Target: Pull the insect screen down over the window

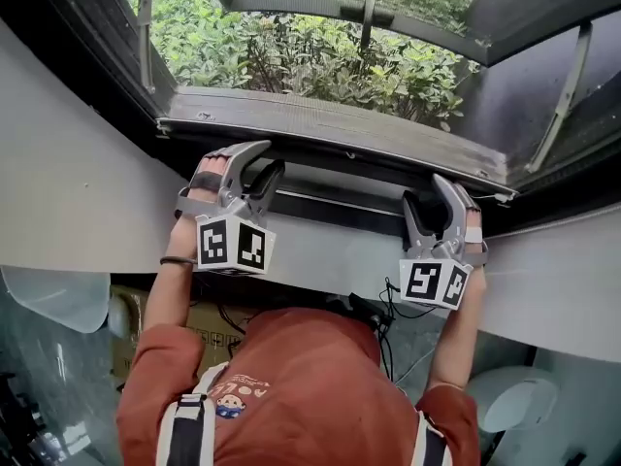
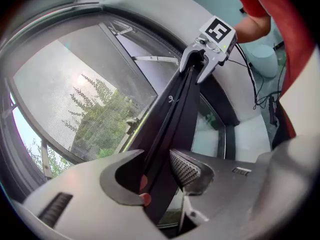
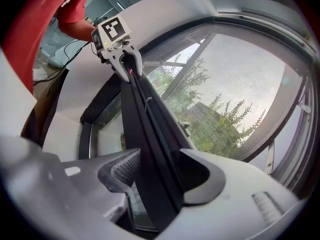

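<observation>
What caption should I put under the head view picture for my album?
The left gripper and right gripper clamp the insect screen's dark pull bar, green bushes outside.

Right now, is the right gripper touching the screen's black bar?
Touching. The right gripper view shows the black bar running between the right gripper's jaws, its ribbed pad pressed against the bar's side.

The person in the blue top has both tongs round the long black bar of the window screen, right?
Not blue. The head view shows an orange-red top. The left tongs and right tongs are indeed round the long black bar of the window screen.
</observation>
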`<action>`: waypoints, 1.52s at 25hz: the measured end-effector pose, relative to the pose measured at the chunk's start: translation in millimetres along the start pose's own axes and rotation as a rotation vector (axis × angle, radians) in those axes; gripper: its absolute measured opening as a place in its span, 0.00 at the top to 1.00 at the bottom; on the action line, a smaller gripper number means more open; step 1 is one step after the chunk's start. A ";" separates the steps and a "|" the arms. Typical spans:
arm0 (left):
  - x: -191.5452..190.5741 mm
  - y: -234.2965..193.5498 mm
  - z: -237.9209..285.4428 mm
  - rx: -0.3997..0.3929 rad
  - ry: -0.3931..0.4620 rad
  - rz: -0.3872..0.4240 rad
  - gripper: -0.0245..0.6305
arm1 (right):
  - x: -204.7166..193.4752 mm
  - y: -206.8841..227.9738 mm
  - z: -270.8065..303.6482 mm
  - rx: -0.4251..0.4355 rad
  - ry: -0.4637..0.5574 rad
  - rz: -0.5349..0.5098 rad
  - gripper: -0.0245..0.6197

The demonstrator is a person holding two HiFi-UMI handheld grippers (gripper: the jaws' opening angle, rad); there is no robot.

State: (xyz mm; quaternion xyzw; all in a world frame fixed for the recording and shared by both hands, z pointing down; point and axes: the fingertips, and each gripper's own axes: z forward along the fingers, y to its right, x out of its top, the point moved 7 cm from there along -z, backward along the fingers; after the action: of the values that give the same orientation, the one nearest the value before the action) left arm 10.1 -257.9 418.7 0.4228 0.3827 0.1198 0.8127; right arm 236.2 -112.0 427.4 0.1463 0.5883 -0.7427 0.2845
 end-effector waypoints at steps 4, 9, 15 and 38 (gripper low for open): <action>1.3 2.4 -3.4 0.011 0.030 -0.075 0.73 | 4.0 2.0 -5.7 -0.021 0.024 0.042 0.57; 5.0 6.7 -10.7 0.043 0.085 -0.189 0.73 | 7.5 2.1 -15.8 -0.048 0.068 0.114 0.57; 8.7 13.7 -20.0 0.102 0.169 -0.338 0.73 | 5.5 -6.3 -26.6 -0.067 0.109 0.227 0.57; 0.2 66.1 -31.6 0.143 0.339 -0.889 0.73 | -18.4 -36.3 -46.5 -0.196 0.286 0.780 0.57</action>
State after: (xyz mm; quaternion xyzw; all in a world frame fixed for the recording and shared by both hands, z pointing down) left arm -4.1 -198.4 459.0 0.2474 0.6609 -0.1988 0.6801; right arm 223.8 -57.5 453.9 0.4315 0.5903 -0.4921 0.4724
